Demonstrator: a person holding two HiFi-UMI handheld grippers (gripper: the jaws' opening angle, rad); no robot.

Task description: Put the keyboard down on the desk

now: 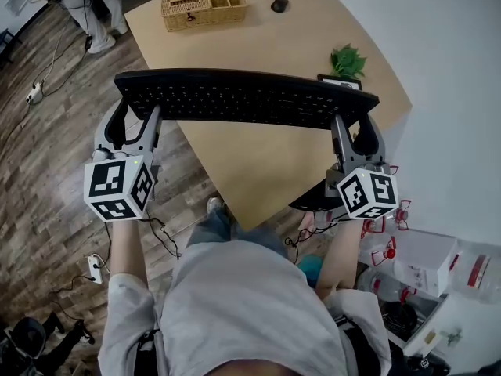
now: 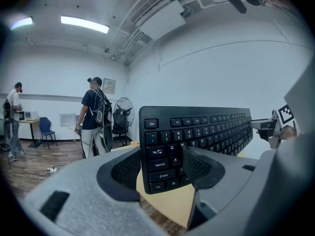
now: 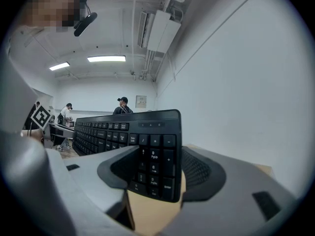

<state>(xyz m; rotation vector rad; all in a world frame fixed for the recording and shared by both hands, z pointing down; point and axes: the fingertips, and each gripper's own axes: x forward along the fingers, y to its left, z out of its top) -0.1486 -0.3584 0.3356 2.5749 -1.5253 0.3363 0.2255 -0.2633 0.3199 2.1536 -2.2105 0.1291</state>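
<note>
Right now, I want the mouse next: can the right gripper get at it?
Probably not: the right gripper is shut on the keyboard, and the mouse lies at the far end of the desk.

A dark wood-plank floor (image 1: pixel 47 171) runs beneath a light-wood worktop (image 1: pixel 258 159) that stands close to a plain white wall (image 2: pixel 211 68). Long strip lights (image 2: pixel 84 24) glow on the white ceiling beside a boxy duct (image 2: pixel 165 17). Far off, a standing fan (image 2: pixel 121 114) and a blue chair (image 2: pixel 47 128) stand near the back wall.
</note>
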